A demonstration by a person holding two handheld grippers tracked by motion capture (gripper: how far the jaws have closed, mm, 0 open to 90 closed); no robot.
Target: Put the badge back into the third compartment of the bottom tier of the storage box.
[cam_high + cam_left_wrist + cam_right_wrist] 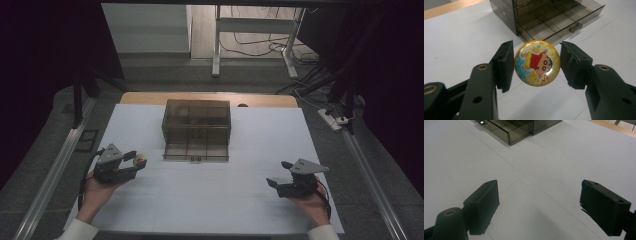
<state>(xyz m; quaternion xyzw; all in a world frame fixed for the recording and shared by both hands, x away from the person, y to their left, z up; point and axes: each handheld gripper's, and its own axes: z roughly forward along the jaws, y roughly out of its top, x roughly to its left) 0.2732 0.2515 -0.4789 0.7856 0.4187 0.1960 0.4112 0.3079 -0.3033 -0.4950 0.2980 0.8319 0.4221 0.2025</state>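
Overall light: dim high view, dark far corners.
Table (260,150): evenly lit, soft shadows.
Badge (537,63): sharp, glossy glare.
Near jaws: slightly blurred.

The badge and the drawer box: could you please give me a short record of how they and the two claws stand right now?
held item: round cartoon badge, gripped by its edges, off the table
left claw: shut on the badge
right claw: open, nothing between the jaws, above the white table
drawer box: smoky clear plastic, at the table's far middle
bottom drawer: pulled out towards the person
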